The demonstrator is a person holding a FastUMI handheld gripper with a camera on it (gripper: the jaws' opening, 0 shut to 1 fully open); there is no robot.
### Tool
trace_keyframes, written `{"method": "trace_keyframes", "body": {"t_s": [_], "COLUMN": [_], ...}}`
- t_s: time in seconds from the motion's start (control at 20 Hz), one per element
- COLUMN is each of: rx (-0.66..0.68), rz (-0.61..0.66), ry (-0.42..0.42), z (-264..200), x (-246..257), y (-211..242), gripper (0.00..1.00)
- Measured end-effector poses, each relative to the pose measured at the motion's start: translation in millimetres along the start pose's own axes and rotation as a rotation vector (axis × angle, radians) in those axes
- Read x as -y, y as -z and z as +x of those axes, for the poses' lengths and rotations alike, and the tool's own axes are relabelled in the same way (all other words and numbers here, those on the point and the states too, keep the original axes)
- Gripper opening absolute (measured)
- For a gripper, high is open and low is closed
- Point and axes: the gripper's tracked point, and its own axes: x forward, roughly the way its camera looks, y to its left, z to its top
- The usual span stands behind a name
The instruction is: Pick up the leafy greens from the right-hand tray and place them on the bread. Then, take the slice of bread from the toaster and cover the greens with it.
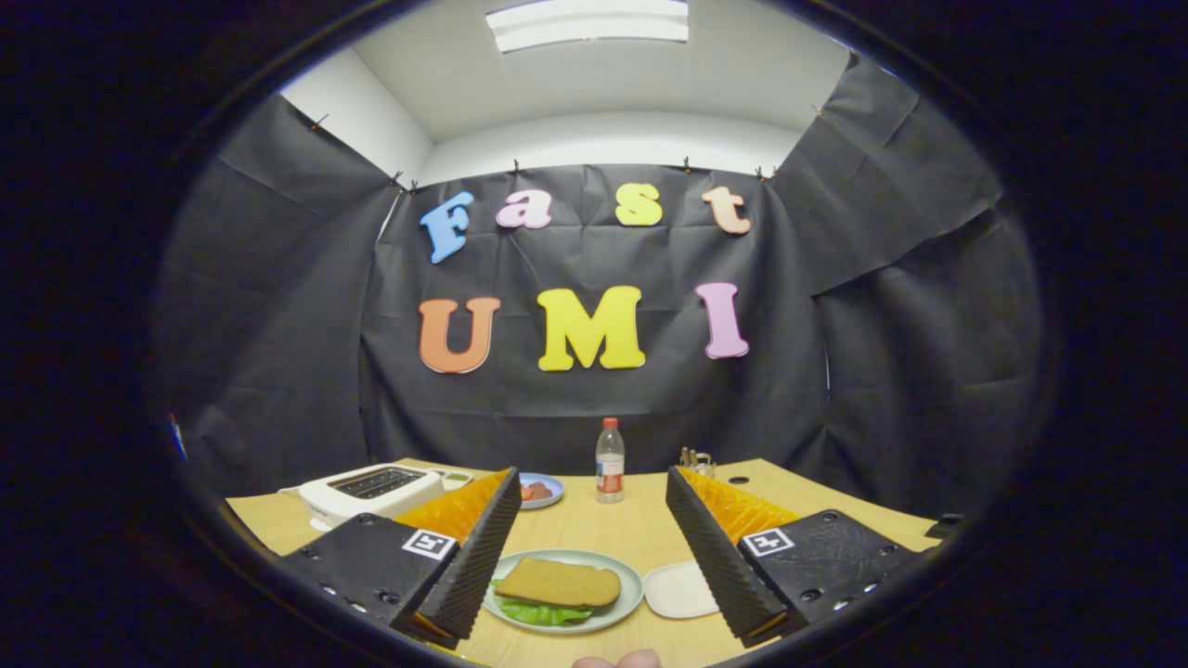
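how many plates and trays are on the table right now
3: green plate between the open gripper fingers, white tray beside it, blue plate beyond by the toaster. More may be hidden.

Between the spread tongs the way lies open down to the plate, while beyond, a bottle stands mid-table, toaster to its left.

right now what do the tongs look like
The tongs are two wedge-shaped fingers with ribbed, sawtooth inner faces. Each sits on a flat mount with screw holes and a square white tag with a printed marker. No cables are visible. The fingers stand open.
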Motion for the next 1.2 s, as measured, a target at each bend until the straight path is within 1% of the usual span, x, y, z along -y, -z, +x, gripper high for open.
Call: {"method": "trace_keyframes", "body": {"t_s": [0.1, 0.2, 0.45, 0.55, 0.65, 0.75, 0.85, 0.95, 1.05, 1.2], "rx": [0.029, 0.023, 0.034, 0.05, 0.049, 0.085, 0.122, 0.139, 0.131, 0.095], "rz": [-0.002, -0.023, -0.015, 0.006, 0.046, 0.06, 0.026, -0.031, -0.022, 0.021], "ry": [-0.002, 0.017, 0.021, 0.017, -0.004, 0.019, 0.034, 0.026, -0.004, -0.027], "z": [-6, -9, -23, -29, -31, -36, -44, -49, -47, -40], "x": [10, 26, 45, 49, 46, 54, 50, 38, 21, 10], "y": [-14, -21, -40, -49, -57, -72, -76, -77, -73, -61], "gripper": [0.96, 0.96, 0.96, 0.95, 0.95, 0.95, 0.95, 0.95, 0.95, 0.95]}}
